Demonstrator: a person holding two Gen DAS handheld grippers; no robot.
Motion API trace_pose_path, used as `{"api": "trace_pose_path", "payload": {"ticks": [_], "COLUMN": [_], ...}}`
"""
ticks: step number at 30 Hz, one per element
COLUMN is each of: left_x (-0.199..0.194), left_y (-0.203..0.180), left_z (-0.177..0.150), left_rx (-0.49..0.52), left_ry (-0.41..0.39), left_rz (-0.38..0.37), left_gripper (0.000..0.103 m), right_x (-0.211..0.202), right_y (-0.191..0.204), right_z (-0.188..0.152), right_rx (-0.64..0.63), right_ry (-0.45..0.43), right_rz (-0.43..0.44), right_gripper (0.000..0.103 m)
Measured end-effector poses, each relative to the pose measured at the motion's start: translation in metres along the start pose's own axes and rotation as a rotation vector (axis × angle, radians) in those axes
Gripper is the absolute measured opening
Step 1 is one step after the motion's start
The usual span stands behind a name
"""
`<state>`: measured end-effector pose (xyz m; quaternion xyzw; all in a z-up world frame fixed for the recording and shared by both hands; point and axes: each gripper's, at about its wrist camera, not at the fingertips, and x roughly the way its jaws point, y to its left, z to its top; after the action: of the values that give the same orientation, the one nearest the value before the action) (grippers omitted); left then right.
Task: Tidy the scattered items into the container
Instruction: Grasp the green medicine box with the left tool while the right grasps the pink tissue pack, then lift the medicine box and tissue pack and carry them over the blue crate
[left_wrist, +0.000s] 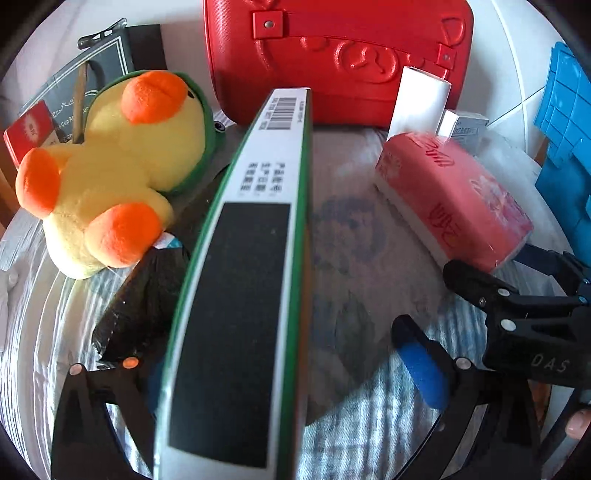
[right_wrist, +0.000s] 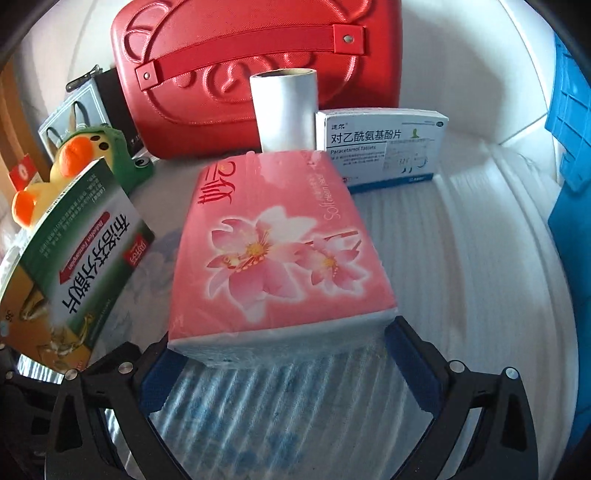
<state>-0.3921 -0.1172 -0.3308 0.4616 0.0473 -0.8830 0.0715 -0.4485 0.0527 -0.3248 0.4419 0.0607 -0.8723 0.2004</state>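
A green-and-white medicine box (left_wrist: 240, 295) stands on its edge between the fingers of my left gripper (left_wrist: 258, 350). The jaws are wide open: the blue right pad (left_wrist: 421, 373) is well clear of the box, and the box hides the left pad. The same box (right_wrist: 85, 251) shows at the left of the right wrist view. My right gripper (right_wrist: 280, 343) is shut on the near end of a pink flowered tissue pack (right_wrist: 288, 243), a pad at each corner. The left wrist view shows that pack (left_wrist: 454, 199) tilted, with the right gripper (left_wrist: 495, 262) at its low end.
On the white ridged surface (right_wrist: 480, 277) with a raised curved rim lie a yellow duck plush (left_wrist: 110, 177), a red bag (left_wrist: 332, 55), a white roll (right_wrist: 284, 110), a paracetamol box (right_wrist: 380, 147) and a black bag (left_wrist: 140, 302). A blue crate (right_wrist: 572, 129) stands at the right.
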Motion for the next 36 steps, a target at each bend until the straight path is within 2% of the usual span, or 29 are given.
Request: {"api": "trace_pose_path", "payload": {"ticks": [3,5,9,10,11,13,16,21,24,28,36], "left_x": [-0.005,-0.012,-0.022,-0.024,-0.027,-0.032,-0.051,-0.097,-0.128,-0.166,-0.280], "left_y": [0.001,0.003,0.002,0.002,0.002,0.003,0.007,0.006,0.016,-0.001,0.004], "left_z": [0.000,-0.002,-0.002,-0.001,0.001,0.003,0.003,-0.003,-0.002,-0.009,-0.021], "left_rx": [-0.004,-0.019,-0.025,-0.024,-0.024,-0.030,-0.023,-0.009,-0.007,-0.010,-0.024], "left_ry": [0.001,-0.024,-0.048,-0.045,-0.040,-0.041,-0.062,-0.115,-0.166,-0.248,-0.439], "left_rz": [0.005,0.015,0.013,0.009,0.000,-0.007,-0.001,0.007,0.007,0.007,-0.002], "left_gripper": [0.102,0.083,0.058,0.041,0.029,0.022,0.020,0.019,0.019,0.019,0.018], "right_x": [0.000,-0.003,-0.017,-0.015,-0.011,-0.007,-0.017,-0.064,-0.106,-0.152,-0.277], "right_y": [0.002,0.000,-0.009,-0.009,-0.008,0.000,0.012,0.032,0.039,0.053,0.096], "right_z": [0.001,0.000,-0.003,-0.001,0.002,0.005,0.006,-0.003,-0.011,-0.015,-0.022], "right_rx": [-0.006,0.007,0.099,0.100,0.091,0.047,0.036,0.022,0.001,-0.018,-0.054], "right_ry": [0.002,-0.003,-0.077,-0.075,-0.061,-0.037,-0.055,-0.121,-0.174,-0.255,-0.455], "right_rz": [-0.005,0.004,0.049,0.052,0.053,0.040,-0.013,-0.026,-0.042,-0.059,-0.099], "right_gripper": [0.103,0.103,0.103,0.103,0.101,0.092,0.089,0.085,0.085,0.084,0.084]}}
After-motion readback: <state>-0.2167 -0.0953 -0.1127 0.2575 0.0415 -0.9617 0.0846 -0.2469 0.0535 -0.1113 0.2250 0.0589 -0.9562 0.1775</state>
